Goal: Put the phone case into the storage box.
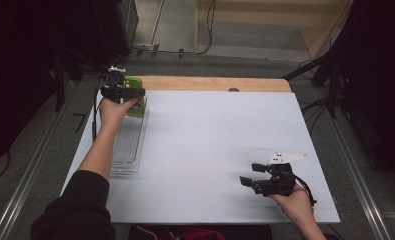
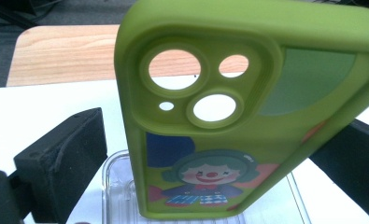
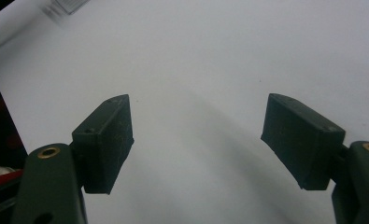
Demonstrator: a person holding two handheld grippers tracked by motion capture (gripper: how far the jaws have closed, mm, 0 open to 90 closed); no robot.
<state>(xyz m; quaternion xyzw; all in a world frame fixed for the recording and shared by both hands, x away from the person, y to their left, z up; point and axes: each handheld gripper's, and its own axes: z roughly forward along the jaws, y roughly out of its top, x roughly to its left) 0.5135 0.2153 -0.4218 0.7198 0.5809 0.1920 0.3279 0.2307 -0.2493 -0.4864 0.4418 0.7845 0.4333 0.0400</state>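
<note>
At the far left of the white table (image 1: 210,150), the left gripper (image 1: 130,93) hangs over the far end of a clear plastic tray (image 1: 127,145) with a green phone case (image 1: 136,100) standing on end between its jaws. In the left gripper view the phone case (image 2: 247,116) is upright, camera cut-outs at the top and a cartoon clown printed lower down, its bottom edge down in the ribbed clear plastic tray (image 2: 121,186). The jaws stand wide on either side of it: a clear gap shows between the left-hand jaw and the case, while the other jaw is half hidden behind the case's edge, so I cannot tell whether that one touches. My reading is that the case is being stood in the tray or is about to be lifted out of it, which would explain the upright pose. The right gripper (image 1: 252,176) waits well apart at the near right, low over bare table, its jaws spread wide and holding nothing, probably kept out of the way. Beyond the table's far wooden edge (image 1: 215,83) the surroundings fall into dark, where little can be made out.
</note>
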